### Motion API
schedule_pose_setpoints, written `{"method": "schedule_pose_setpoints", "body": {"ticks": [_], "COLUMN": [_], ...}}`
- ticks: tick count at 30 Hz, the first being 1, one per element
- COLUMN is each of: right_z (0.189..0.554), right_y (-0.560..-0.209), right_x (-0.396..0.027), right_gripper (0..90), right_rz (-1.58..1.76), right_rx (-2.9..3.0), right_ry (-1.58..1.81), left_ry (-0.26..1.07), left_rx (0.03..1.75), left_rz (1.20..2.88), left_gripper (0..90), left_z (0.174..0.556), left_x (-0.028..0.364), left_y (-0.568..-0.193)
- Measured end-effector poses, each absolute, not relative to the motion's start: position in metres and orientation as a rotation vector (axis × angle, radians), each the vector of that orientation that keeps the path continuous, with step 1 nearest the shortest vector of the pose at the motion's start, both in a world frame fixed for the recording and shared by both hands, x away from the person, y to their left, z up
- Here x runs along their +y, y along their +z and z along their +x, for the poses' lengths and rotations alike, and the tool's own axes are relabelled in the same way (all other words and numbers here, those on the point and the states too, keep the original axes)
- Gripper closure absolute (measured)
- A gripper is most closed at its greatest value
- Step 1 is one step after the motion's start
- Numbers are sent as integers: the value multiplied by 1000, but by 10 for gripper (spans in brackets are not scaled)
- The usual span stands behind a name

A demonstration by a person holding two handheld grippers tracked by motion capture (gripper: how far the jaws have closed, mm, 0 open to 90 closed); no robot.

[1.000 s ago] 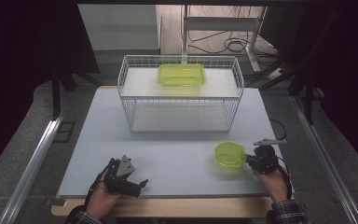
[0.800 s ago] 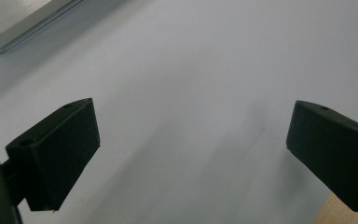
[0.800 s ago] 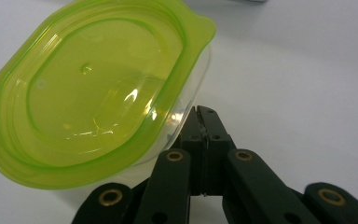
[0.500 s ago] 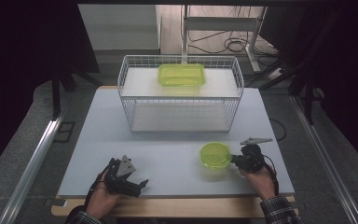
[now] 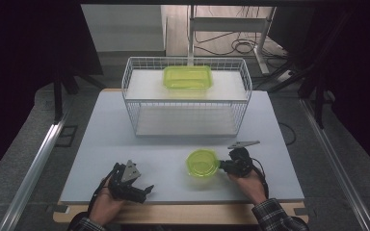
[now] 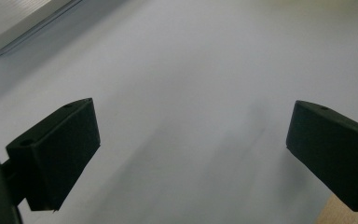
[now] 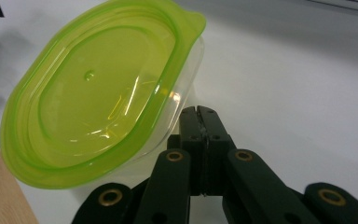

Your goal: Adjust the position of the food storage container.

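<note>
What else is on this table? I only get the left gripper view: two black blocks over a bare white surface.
Observer: A small round tub with a green lid is at the table's near right side.
Operator: Is anything touching it?
Observer: The right gripper, jaws closed together, has its tips against the tub's side. Whether they pinch its edge, I cannot tell.
Operator: Anything farther back?
Observer: A white wire rack, with a flat green-lidded box on top.
</note>
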State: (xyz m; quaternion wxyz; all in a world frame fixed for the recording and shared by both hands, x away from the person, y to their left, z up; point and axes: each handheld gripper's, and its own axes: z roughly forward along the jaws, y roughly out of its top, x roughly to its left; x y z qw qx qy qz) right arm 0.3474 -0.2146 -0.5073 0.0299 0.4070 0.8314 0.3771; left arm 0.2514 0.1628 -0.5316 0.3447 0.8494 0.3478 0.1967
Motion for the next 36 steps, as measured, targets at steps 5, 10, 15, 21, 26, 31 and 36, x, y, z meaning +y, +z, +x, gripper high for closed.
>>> {"method": "schedule_pose_setpoints", "body": {"ticks": [5,10,15,21,26,31,36], "right_z": [348,348,347,346,341,334,333], "right_y": [-508,-510,-511,-504,-497,-488,-489], "right_x": [-199,-180,-181,-192,-206,-222,-228], "right_gripper": [892,892,891,877,794,602,416], "right_rz": [1218,1146,1126,1116,1071,1043,1048], "right_rx": [2591,2631,2625,2570,2526,2472,2455], "right_ry": [1182,1167,1139,1132,1111,1109,1114], "left_ry": [511,511,510,510,502,493,492], "left_rx": [903,900,901,908,931,927,919], "left_rz": [2204,2209,2207,2205,2187,2196,2202], "left_gripper": [25,25,25,25,32,36,36], "left_z": [252,252,252,252,251,251,251], "left_x": [163,163,163,163,164,163,163], "left_y": [-531,-532,-532,-531,-530,-531,-532]}}
